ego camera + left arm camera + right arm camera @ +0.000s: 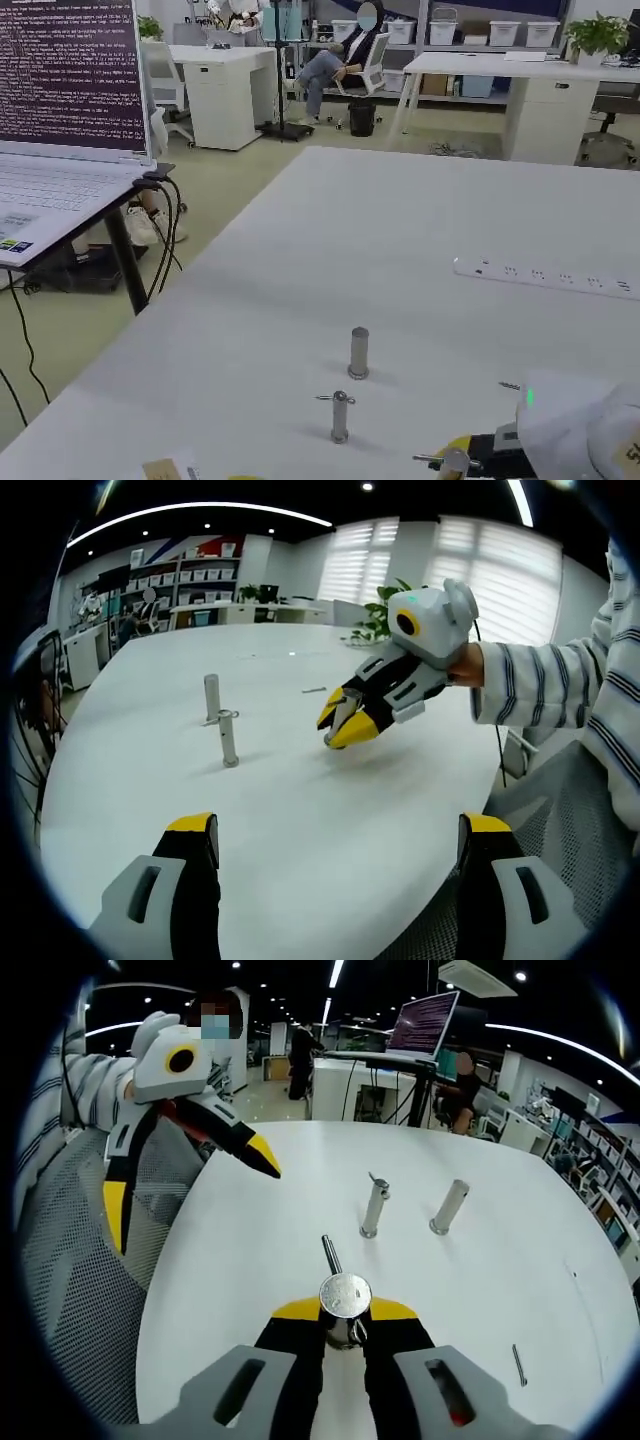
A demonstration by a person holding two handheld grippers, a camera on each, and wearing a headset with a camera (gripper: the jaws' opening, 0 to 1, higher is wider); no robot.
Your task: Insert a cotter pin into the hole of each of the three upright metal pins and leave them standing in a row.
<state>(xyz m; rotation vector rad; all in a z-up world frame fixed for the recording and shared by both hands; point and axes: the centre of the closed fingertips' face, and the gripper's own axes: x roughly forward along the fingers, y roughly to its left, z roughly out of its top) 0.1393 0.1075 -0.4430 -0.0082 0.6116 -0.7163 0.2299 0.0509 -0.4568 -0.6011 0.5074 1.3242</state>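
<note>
- near pin (pixel 345 1295): steel cyl. w/ flat round head, dull shine, upright at the front-right of the surface (pixel 400 230); a thin cotter pin (pixel 330 1253) sticks out sideways just under the head.
- right gripper (pixel 347 1316): black jaws w/ yellow tips, clenched on the near pin's shaft.
- middle pin (pixel 374 1208): same brushed-metal cyl., standing free; a wire cotter (pixel 335 398) goes through it near the top.
- far pin (pixel 449 1207): plain smooth cyl., slightly wider foot, upright.
- the 3 pins stand roughly in a line, apart from each other.
- loose cotter pin (pixel 519 1364): thin metal sliver, lying flat on the surface to the right of the pins.
- left gripper (pixel 338 830): jaws spread wide, grasping nothing, near the surface's edge, well apart from the pins.
- surface: white, matte, smooth.
- power strip (pixel 545 277): long white plastic bar, flat, beyond the pins.
- laptop (pixel 40 190): silver, on a stand to the left, off the surface.
</note>
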